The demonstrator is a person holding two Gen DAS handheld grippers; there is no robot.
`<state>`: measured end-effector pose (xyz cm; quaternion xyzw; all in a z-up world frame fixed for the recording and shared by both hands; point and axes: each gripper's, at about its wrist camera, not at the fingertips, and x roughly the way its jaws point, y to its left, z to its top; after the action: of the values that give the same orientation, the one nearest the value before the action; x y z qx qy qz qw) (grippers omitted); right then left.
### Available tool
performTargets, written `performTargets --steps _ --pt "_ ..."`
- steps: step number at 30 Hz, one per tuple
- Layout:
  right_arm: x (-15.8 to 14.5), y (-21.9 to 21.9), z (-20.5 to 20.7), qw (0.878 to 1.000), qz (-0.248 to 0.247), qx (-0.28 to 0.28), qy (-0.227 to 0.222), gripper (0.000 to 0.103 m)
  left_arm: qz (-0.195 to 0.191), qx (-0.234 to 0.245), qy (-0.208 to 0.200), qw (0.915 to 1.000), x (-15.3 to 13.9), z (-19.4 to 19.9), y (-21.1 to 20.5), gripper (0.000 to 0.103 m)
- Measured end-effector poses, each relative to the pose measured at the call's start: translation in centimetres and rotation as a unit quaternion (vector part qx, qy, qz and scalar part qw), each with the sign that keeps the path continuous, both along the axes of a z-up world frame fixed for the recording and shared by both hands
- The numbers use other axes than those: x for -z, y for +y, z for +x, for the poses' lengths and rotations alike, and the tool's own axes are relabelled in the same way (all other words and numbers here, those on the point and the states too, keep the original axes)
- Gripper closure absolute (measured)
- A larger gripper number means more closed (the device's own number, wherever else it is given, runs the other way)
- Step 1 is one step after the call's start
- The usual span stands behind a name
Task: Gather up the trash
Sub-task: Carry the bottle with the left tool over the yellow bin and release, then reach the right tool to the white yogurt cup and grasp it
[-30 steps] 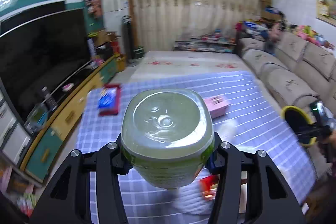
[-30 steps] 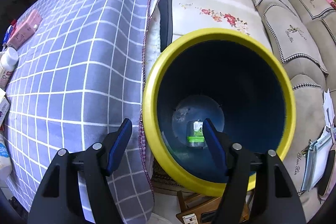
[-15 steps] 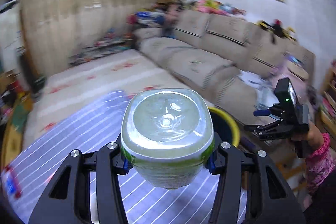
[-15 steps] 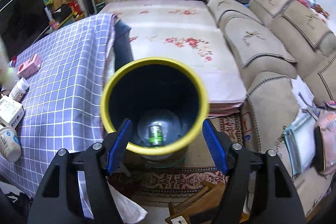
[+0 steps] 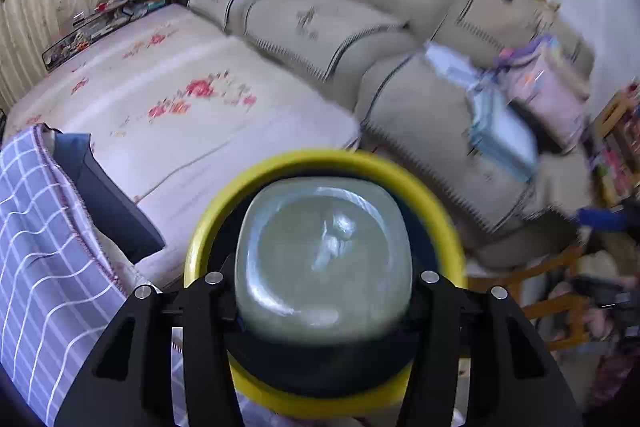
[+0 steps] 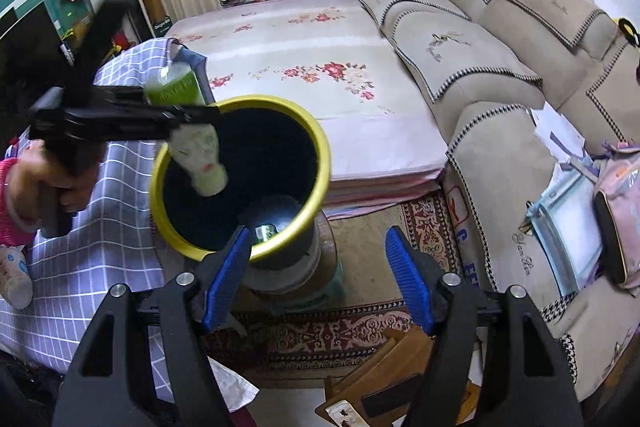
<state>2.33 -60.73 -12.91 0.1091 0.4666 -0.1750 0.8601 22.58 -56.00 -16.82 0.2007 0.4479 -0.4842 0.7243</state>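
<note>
The left gripper (image 6: 188, 123) clamps a green bottle (image 6: 192, 143) over the yellow-rimmed bin (image 6: 320, 163), neck tilted toward five o'clock into the mouth. The right gripper (image 6: 316, 279) stands wide and empty, the bin at its eleven o'clock.

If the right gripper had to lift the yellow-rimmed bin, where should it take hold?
On the near rim of the bin, from above, one finger inside the wall and one outside. The bin stands upright with its mouth open, and its body looks too wide for the right gripper to span.
</note>
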Motion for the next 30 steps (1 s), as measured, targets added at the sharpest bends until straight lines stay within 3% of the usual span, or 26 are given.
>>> performTargets --steps 6,10,14,18,21,24,28,30 --pt "0.7 -0.9 -0.1 1.000 0.006 0.010 0.009 0.037 0.041 -0.007 0.011 0.9991 4.4 1.1 -1.7 0.050" --pt "0.6 -0.4 0.4 1.000 0.007 0.002 0.006 0.037 0.042 -0.010 0.001 0.9991 3.2 1.1 -0.3 0.050" --pt "0.4 1.0 1.0 1.000 0.013 -0.020 -0.004 0.034 0.007 -0.025 -0.015 0.9995 -3.0 0.1 3.6 0.047" --pt "0.9 3.9 2.1 0.998 0.026 -0.060 -0.008 0.034 -0.057 -0.075 -0.054 0.9941 -11.1 -1.1 10.7 0.036" --pt "1.0 8.1 3.3 0.992 0.037 -0.119 -0.019 0.034 -0.100 -0.131 -0.105 0.9807 -16.4 -3.0 18.1 0.026" --pt "1.0 12.3 4.3 0.982 0.047 -0.179 -0.025 0.034 -0.130 -0.190 -0.143 0.9627 -19.3 -4.9 25.7 0.019" --pt "1.2 19.0 5.8 0.961 0.061 -0.270 -0.022 0.034 -0.122 -0.288 -0.195 0.9297 -20.2 -8.1 36.7 0.017" --pt "1.2 22.7 6.4 0.945 0.070 -0.320 -0.018 0.034 -0.118 -0.329 -0.201 0.9152 -19.8 -9.6 41.4 0.016"
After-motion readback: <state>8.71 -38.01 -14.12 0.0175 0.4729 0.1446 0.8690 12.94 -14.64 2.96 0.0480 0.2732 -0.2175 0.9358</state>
